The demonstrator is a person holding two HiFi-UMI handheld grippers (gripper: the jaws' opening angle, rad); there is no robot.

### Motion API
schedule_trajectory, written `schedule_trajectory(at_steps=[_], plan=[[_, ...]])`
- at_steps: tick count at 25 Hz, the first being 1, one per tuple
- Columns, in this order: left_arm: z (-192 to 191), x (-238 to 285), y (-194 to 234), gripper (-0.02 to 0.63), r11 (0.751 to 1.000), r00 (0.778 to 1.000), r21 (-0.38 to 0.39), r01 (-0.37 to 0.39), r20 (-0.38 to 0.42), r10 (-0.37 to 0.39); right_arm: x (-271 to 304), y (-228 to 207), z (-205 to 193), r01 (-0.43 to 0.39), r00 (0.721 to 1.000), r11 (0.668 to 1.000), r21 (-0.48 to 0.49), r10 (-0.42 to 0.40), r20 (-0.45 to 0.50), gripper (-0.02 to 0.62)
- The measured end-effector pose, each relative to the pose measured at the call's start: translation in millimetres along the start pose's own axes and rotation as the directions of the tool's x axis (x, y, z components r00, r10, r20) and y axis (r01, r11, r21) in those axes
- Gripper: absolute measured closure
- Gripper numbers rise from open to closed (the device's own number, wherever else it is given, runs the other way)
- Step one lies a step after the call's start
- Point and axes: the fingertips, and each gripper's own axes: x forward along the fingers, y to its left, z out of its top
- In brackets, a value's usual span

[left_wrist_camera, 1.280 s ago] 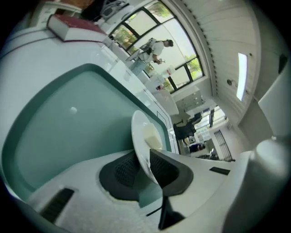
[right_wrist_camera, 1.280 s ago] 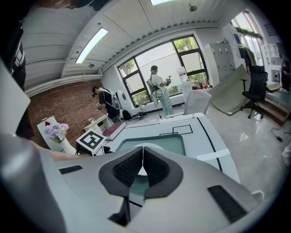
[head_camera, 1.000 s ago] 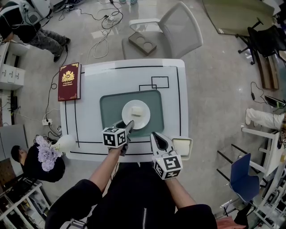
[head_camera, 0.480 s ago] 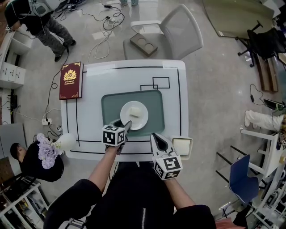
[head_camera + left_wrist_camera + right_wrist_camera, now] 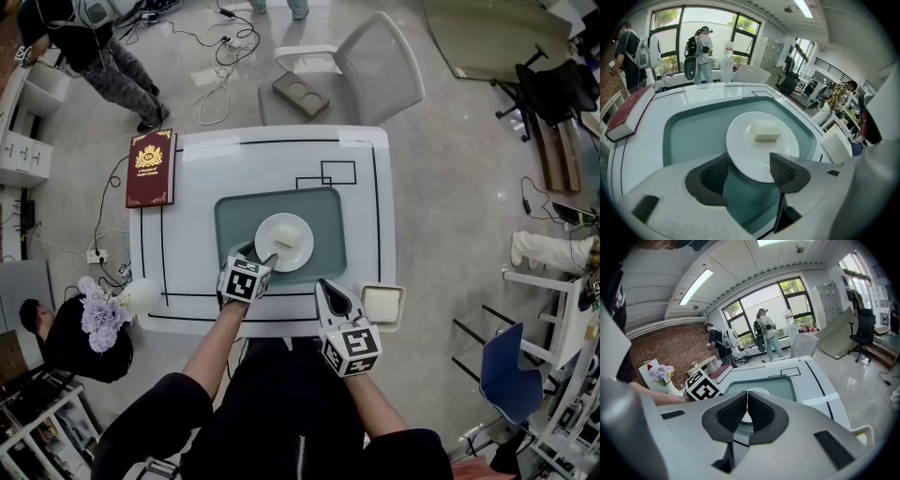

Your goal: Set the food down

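Observation:
A white plate (image 5: 291, 246) with a pale block of food (image 5: 284, 234) lies on the green mat (image 5: 234, 217) in the middle of the white table (image 5: 187, 169). My left gripper (image 5: 258, 255) is at the plate's near rim. Its jaws are opening, and in the left gripper view the rim of the plate (image 5: 759, 145) lies between the spread pads (image 5: 715, 174) without being pressed. The food (image 5: 767, 131) sits past mid-plate. My right gripper (image 5: 324, 285) hovers at the table's front edge, shut and empty (image 5: 747, 411).
A red book (image 5: 150, 169) lies on the table's left edge. A small white square dish (image 5: 382, 305) sits at the front right corner. A grey chair (image 5: 361, 70) stands behind the table, a vase of flowers (image 5: 117, 307) at the front left. People stand far left.
The left gripper's jaws have spread apart at the plate's rim, and the gripper has edged slightly forward. The right gripper has stayed put. A person at the top left has walked on.

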Motion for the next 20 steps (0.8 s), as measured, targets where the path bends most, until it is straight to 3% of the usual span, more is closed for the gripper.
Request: schedule_trajectory(at_steps=[6, 11, 14, 20], plan=[[2.0, -11.0, 4.7, 0.341, 1.000, 0.999, 0.004, -0.014, 0.038, 0.014, -3.2, 8.2, 1.6, 0.009, 1.000, 1.000, -0.007, -0.009, 0.015, 0.584], [20.2, -52.4, 1.5, 0.342, 1.000, 0.980, 0.008, -0.020, 0.198, 0.018, -9.2, 18.6, 8.7, 0.027, 0.998, 0.999, -0.027, -0.026, 0.050, 0.584], [37.3, -88.2, -3.0, 0.374, 0.998, 0.948, 0.043, -0.036, 0.319, 0.020, -14.8, 29.5, 18.3, 0.034, 0.995, 0.999, -0.041, -0.030, 0.095, 0.584], [65.6, -169.6, -19.6, 0.546, 0.992, 0.845, 0.113, -0.052, 0.534, -0.016, -37.8, 56.9, 42.3, 0.076, 0.979, 0.994, -0.079, -0.059, 0.194, 0.584]])
